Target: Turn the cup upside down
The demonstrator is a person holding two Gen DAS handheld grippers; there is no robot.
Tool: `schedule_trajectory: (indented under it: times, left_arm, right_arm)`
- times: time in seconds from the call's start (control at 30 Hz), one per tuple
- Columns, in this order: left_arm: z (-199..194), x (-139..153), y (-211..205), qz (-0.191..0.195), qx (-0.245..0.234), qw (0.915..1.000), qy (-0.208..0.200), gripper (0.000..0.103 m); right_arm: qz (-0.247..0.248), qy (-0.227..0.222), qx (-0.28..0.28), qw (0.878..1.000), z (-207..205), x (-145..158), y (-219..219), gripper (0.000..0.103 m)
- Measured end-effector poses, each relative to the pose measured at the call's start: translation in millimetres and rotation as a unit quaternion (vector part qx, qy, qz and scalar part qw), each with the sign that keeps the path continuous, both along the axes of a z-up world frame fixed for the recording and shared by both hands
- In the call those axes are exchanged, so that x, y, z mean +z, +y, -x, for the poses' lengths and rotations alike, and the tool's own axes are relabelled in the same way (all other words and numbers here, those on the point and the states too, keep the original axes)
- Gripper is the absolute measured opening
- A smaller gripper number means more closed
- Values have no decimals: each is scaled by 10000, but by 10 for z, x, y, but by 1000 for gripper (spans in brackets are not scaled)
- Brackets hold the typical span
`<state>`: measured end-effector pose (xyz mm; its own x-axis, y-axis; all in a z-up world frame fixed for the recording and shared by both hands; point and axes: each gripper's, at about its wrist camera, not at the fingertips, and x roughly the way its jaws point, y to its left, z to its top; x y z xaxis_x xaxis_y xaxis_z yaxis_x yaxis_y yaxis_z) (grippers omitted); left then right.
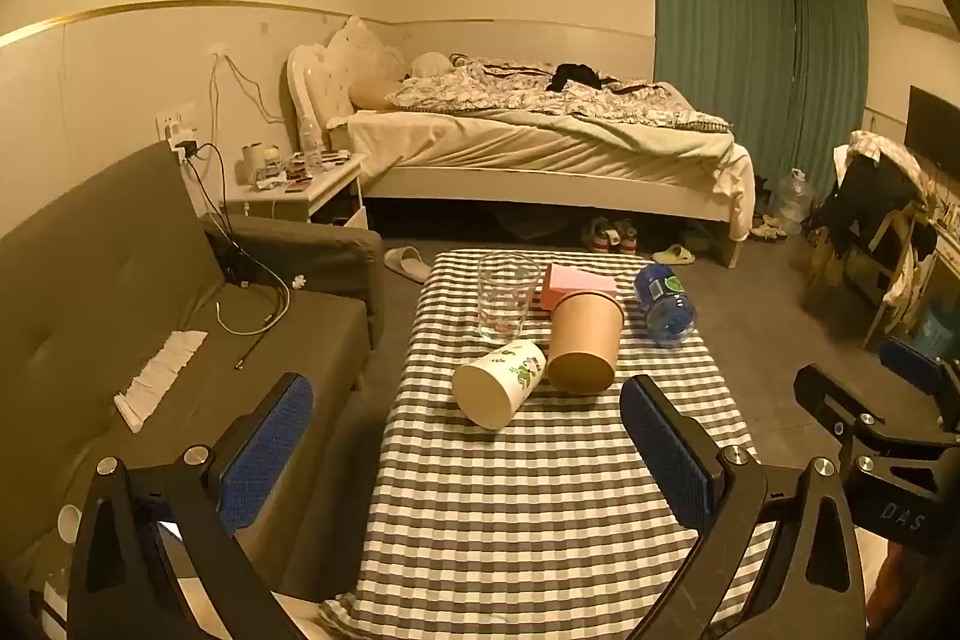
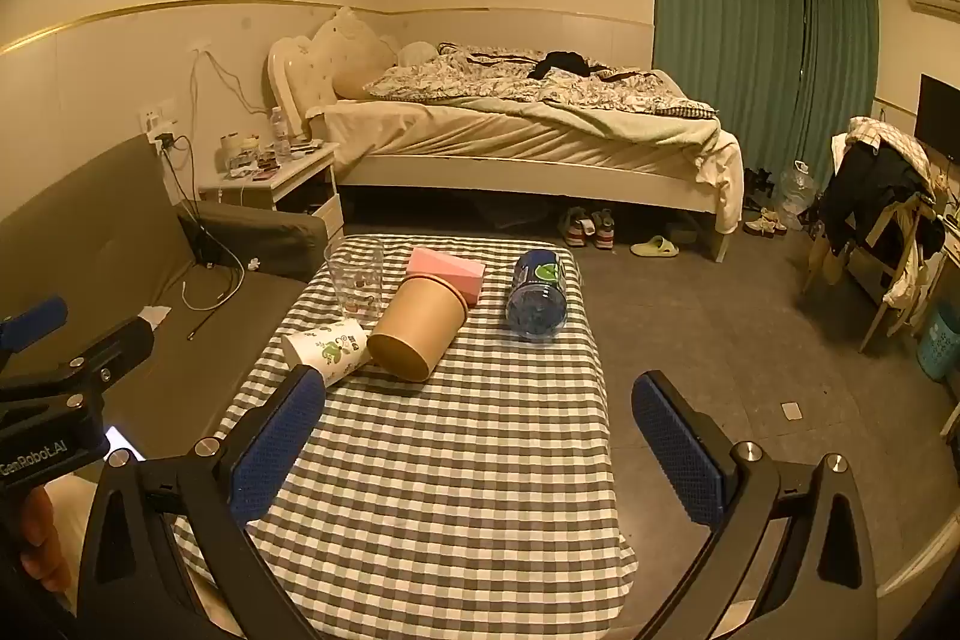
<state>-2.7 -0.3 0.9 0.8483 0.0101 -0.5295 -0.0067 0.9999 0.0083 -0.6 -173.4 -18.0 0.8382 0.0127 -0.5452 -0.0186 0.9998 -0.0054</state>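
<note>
A clear glass cup (image 1: 507, 296) stands upright at the far left of the checked table (image 1: 540, 490); it also shows in the right wrist view (image 2: 355, 284). A white paper cup with green print (image 1: 498, 383) (image 2: 327, 349) lies on its side. A brown paper cup (image 1: 585, 343) (image 2: 420, 327) lies on its side beside it, base toward me. My left gripper (image 1: 468, 451) is open and empty above the near table. My right gripper (image 2: 480, 445) is open and empty, held nearer the table's right side.
A pink box (image 1: 577, 286) and a blue water bottle on its side (image 1: 665, 303) lie at the table's far end. A grey sofa (image 1: 150, 340) is left of the table. A bed (image 1: 540, 130) stands behind. A chair with clothes (image 1: 876, 214) is at right.
</note>
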Motion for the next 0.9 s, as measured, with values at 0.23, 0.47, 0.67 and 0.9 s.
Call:
schedule_trajectory:
  times: [0.23,0.47,0.67,0.9]
  left_arm:
    - [44,3,-16,30,-18,10000,-72,103]
    - [18,40,52,85,16,9999,-74,103]
    - [25,16,37,65,6,10000,-41,103]
    - [30,-10,32,54,3,10000,-44,103]
  right_arm:
    - [-39,1,16,10000,2,11,1,103]
    - [18,-5,17,10000,15,32,35,103]
    - [43,-19,14,10000,22,40,34,103]
    - [68,-24,14,10000,40,54,33,103]
